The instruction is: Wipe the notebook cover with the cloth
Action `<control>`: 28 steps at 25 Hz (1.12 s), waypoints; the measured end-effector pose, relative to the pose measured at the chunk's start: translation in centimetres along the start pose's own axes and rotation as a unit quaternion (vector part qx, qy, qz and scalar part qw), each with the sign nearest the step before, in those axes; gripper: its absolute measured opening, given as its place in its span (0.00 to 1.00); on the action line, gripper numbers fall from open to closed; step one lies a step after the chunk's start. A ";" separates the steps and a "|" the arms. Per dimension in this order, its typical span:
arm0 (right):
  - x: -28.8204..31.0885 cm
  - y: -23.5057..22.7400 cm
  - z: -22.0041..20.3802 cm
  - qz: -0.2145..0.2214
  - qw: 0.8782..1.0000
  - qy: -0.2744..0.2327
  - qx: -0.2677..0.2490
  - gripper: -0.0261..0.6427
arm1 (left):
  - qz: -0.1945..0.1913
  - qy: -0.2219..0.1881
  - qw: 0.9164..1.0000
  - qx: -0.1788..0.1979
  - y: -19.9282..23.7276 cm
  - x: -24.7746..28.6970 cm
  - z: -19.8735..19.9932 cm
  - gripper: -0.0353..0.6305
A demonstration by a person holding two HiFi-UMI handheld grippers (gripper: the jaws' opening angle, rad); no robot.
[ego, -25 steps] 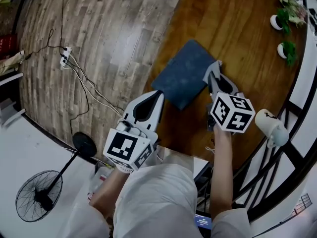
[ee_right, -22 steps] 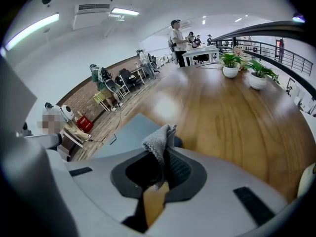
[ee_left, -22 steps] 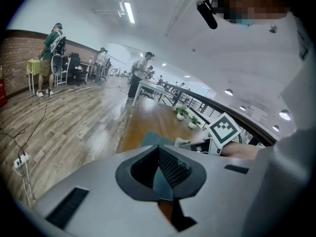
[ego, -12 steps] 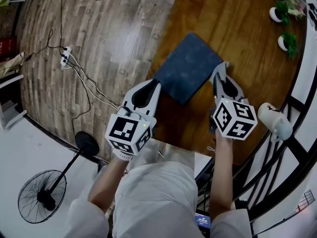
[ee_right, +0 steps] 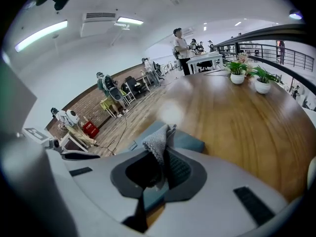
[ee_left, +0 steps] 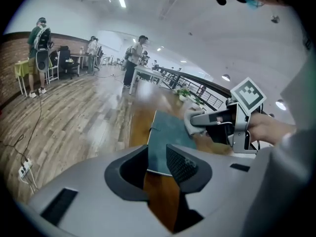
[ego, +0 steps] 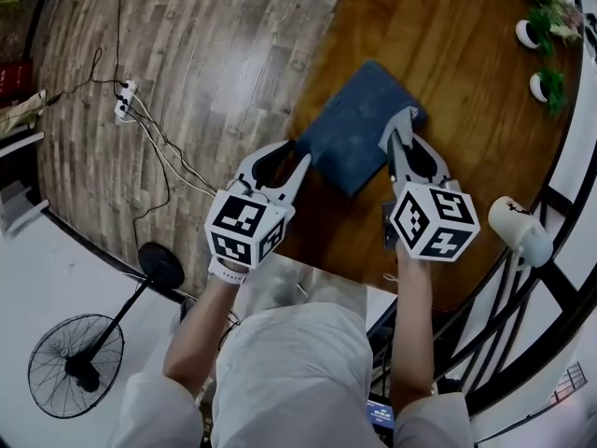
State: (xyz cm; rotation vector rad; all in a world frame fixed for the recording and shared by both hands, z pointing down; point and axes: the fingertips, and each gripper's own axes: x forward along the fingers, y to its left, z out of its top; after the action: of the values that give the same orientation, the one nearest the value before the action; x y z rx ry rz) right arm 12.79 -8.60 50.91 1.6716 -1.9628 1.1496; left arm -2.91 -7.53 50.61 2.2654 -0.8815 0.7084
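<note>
Notebook (ego: 359, 124) with a slate-blue cover lies flat on the brown wooden counter (ego: 457, 54), near its edge. Left gripper (ego: 283, 154) has just been opening its jaws. They stand apart with the notebook's near corner between them, pads not pressing on it. Right gripper (ego: 404, 127) has its jaws clamped on a grey knitted cloth (ee_right: 157, 141), over the notebook's near right edge.

Wooden table (ego: 448, 73) carries notebook (ego: 359, 124) and, seemingly, potted plants (ego: 535, 35).
</note>
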 end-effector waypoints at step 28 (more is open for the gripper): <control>5.3 6.5 2.8 0.065 0.998 -0.003 -0.015 0.10 | 0.000 0.049 0.999 0.021 0.5 2.1 -3.1 0.24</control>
State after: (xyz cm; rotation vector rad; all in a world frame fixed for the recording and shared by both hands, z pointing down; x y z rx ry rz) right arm 6.02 -14.29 50.41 1.5534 -2.1083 1.1554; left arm -2.71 -6.53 54.18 2.2469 -0.8271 0.8362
